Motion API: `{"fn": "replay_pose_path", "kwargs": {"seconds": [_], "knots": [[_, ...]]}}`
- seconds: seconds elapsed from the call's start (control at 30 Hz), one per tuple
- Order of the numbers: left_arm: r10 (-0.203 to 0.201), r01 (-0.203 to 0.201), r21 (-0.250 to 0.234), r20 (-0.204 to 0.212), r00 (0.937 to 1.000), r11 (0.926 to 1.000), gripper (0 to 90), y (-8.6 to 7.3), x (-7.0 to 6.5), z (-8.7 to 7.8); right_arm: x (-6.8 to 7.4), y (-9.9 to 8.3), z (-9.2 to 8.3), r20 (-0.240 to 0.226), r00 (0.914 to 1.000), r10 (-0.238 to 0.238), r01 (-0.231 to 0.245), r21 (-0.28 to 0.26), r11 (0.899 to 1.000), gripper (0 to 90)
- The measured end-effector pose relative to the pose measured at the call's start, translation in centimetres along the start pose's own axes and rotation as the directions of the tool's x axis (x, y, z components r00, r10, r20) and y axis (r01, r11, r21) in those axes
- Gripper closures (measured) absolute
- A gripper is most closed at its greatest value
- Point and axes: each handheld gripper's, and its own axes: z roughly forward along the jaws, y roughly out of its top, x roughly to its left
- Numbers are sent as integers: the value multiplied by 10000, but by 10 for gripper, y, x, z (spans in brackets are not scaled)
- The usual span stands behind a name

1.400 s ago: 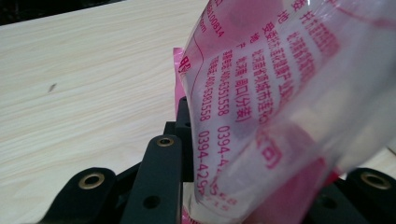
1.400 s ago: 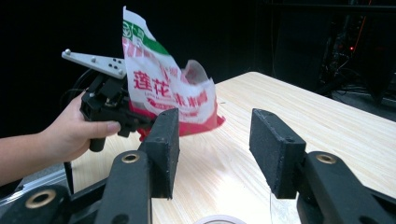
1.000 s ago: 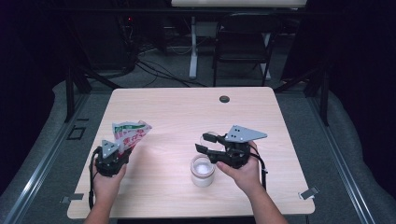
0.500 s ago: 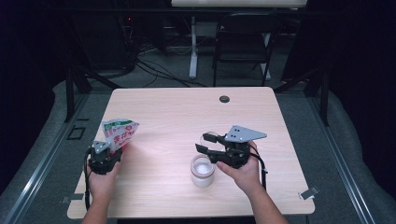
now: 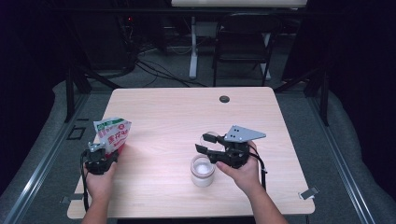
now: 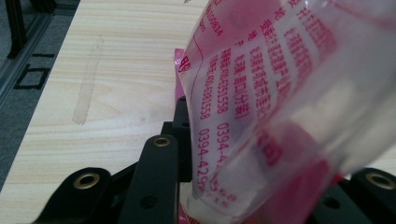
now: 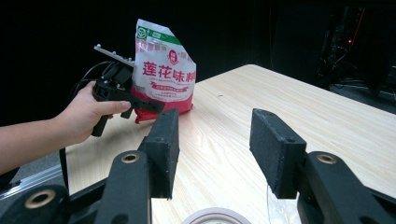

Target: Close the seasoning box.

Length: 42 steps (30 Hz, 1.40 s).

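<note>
Dark room, pale wood tabletop (image 5: 177, 116). My left hand-held gripper (image 5: 100, 157) clamps the pink seasoning bag (image 5: 113, 134) upright, jaws just eased a bit. Right hand-held gripper (image 5: 208, 143) gapes empty, jar (image 5: 202, 171) just below it. Next, I reckon: set bag down, let go.

A pink-and-white pouch (image 5: 113, 134) with a green top band and red lettering; pale wood-grain table (image 5: 177, 116).
</note>
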Motion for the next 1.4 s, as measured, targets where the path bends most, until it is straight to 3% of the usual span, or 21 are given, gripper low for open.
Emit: {"fn": "replay_pose_path", "kwargs": {"seconds": [0.37, 0.6, 0.73, 1.4], "knots": [[133, -133, 42, -36, 9999, 9999, 572, 0, -4, 1, -1, -1, 1, -8, 10000, 4, -4, 105, 9999, 524], [405, -409, -93, -319, 9987, 9991, 377, 0, -9, 0, -2, -1, 1, 31, 10000, -10, 9, 120, 9999, 520], [378, -379, -111, -124, 9992, 9992, 367, 0, -10, -1, -2, -1, 1, 39, 10000, -11, 10, 99, 10000, 518], [392, -394, -423, -47, 9992, 9983, 367, 2, -16, -10, -2, -1, 0, 110, 9999, -47, 47, 50, 10000, 512]]}}
